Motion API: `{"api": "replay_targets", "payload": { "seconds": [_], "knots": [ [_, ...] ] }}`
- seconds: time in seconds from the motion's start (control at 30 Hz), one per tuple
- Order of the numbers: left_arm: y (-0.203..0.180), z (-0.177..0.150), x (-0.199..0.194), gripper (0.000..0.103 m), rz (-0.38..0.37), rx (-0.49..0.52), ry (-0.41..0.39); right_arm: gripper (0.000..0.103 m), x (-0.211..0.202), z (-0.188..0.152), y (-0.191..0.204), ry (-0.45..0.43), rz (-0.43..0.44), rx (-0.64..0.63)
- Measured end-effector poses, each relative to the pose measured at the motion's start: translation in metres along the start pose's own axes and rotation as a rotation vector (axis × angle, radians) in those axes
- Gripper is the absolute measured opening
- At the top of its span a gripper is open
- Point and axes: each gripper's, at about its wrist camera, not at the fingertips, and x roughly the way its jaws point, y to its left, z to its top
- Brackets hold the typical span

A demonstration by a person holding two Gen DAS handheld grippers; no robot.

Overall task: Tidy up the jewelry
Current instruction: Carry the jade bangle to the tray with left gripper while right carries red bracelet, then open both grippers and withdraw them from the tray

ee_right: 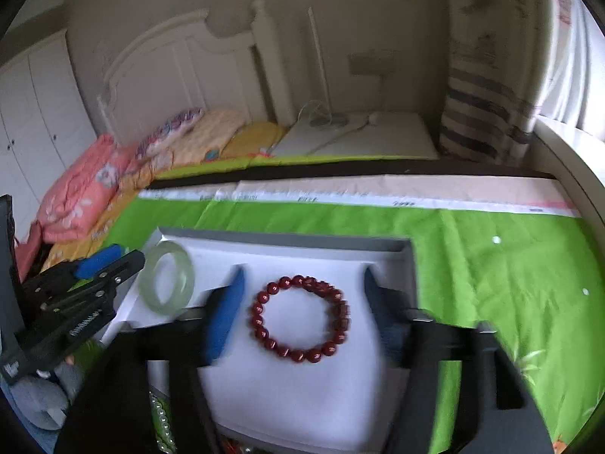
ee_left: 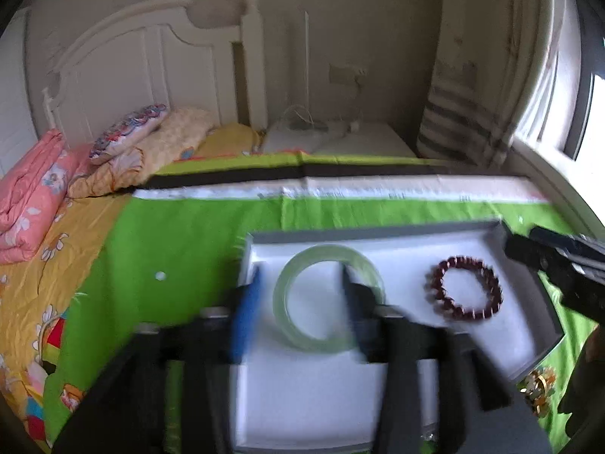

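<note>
Both grippers hover level over the white tray [ee_right: 287,240] on the green cloth [ee_right: 491,265]. The left gripper [ee_left: 300,283] has its fingers spread across the green bangle [ee_left: 328,297], gripping nothing. The right gripper [ee_right: 304,295], wide open, brackets the red bead bracelet [ee_right: 300,317].

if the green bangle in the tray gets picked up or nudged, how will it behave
The green bangle looks like one solid, glossy ring, so it probably stays rigid and may slip between the left gripper fingers. Lying flat on the white tray lining, it would likely slide when nudged; on edge it could roll. It looks like jade or glass, so probably breakable.
</note>
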Motion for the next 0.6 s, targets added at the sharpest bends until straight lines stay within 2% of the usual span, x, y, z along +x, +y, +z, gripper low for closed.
{"api": "replay_targets", "payload": {
  "seconds": [0.1, 0.23, 0.33, 0.6],
  "knots": [
    [0.005, -0.002, -0.013, 0.063, 0.032, 0.013, -0.032, 0.067, -0.012, -0.007, -0.005, -0.011, -0.002, -0.001],
    [0.017, -0.019, -0.034, 0.083, 0.071, 0.006, -0.067, 0.067, -0.027, -0.019, -0.011, -0.018, -0.001, 0.018],
    [0.032, -0.039, -0.052, 0.092, 0.063, -0.034, -0.074, 0.067, -0.040, -0.033, -0.012, -0.029, 0.002, 0.010],
    [0.082, -0.088, -0.081, 0.095, 0.071, -0.164, -0.020, 0.067, -0.063, -0.067, -0.012, -0.026, 0.018, 0.048]
  ]
}}
